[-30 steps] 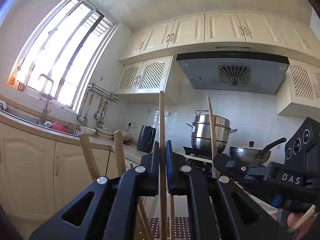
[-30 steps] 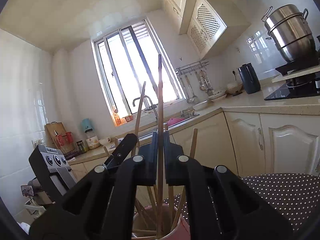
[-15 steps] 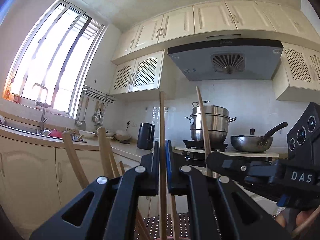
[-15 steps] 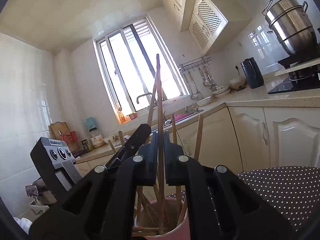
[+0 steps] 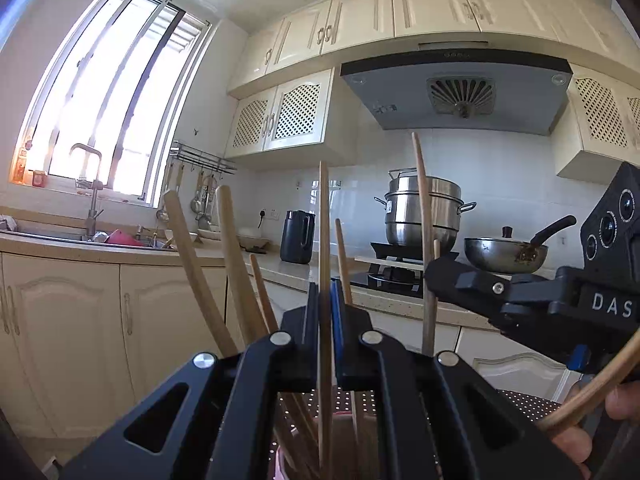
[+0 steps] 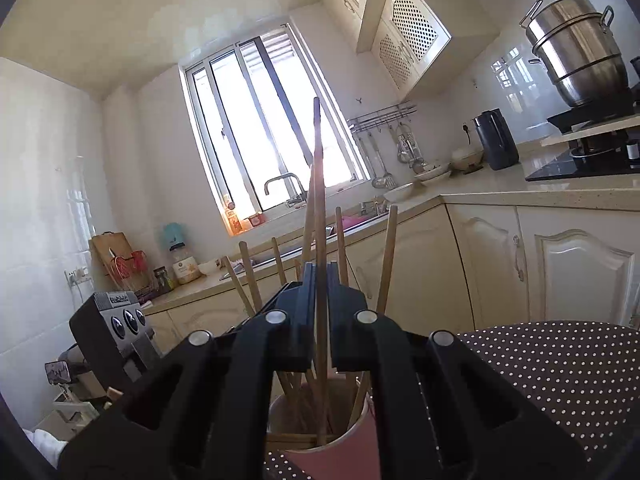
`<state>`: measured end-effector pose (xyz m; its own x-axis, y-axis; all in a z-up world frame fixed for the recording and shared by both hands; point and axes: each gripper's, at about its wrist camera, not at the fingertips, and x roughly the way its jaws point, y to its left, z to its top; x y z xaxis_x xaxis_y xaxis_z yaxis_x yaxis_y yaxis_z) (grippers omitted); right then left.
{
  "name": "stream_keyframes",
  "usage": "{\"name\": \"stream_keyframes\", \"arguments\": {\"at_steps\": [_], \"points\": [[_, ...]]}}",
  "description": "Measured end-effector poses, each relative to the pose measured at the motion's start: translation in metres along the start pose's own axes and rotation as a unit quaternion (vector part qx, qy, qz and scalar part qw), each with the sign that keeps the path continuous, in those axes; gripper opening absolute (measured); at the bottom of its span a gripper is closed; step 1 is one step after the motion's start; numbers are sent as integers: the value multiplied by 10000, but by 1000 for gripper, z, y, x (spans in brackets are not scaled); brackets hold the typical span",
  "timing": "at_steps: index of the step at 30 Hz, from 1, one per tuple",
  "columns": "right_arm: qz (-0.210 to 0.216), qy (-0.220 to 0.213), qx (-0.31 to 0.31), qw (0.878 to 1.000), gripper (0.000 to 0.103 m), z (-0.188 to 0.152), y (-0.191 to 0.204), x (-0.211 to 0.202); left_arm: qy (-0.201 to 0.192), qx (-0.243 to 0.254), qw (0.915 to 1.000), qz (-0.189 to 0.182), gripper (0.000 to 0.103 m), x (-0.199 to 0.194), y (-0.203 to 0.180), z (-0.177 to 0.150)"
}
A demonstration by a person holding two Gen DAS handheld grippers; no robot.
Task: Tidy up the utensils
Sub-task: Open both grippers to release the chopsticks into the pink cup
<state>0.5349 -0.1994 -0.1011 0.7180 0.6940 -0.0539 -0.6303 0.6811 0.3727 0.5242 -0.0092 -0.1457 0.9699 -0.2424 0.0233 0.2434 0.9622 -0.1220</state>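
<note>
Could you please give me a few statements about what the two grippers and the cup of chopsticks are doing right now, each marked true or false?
1. The left gripper is shut on a single chopstick that stands roughly upright. True.
2. The right gripper is open with nothing between its fingers. False: it is shut on a chopstick whose lower end reaches down into the pink cup.
3. The pink cup already holds several other chopsticks. True.
4. The cup stands on a bare wooden board. False: it stands on a dark cloth with white dots.
5. The steel steamer pot sits in the sink. False: it sits on the stove.
</note>
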Motion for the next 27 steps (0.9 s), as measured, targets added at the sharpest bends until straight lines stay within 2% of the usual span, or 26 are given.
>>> {"name": "stream_keyframes", "arguments": {"at_steps": [3, 10, 11, 12, 15, 16, 17, 18, 19, 27], "points": [[-120, 197, -121, 9997, 6, -6, 8, -4, 143, -49, 9999, -43, 6, -8, 0, -1], [-411, 478, 45, 9980, 7, -17, 13, -14, 490, -89, 9987, -107, 8, -26, -4, -8], [-430, 511, 71, 9977, 7, -17, 13, -15, 506, -75, 9986, -96, 12, -29, -5, -9], [-475, 562, 90, 9973, 7, -18, 14, -16, 533, -67, 9985, -56, 21, -32, -6, -9], [-724, 725, 133, 9947, 8, -18, 16, -16, 700, -148, 9974, -72, 28, -39, -8, -10], [-794, 730, 147, 9941, 10, -18, 17, -17, 746, -137, 9971, -53, 29, -42, -8, -10], [-866, 727, 184, 9934, 20, -18, 18, -20, 821, -97, 9966, -30, 32, -45, -10, -9], [-918, 690, 224, 9931, 38, -15, 18, -24, 867, -78, 9962, -18, 38, -47, -10, -8], [-941, 625, 263, 9932, 50, -14, 19, -28, 902, -80, 9959, -11, 39, -50, -11, -6], [-1251, 567, 254, 9902, 50, -4, 37, -57, 1099, 37, 9937, 215, 49, -82, -16, 9]]}}
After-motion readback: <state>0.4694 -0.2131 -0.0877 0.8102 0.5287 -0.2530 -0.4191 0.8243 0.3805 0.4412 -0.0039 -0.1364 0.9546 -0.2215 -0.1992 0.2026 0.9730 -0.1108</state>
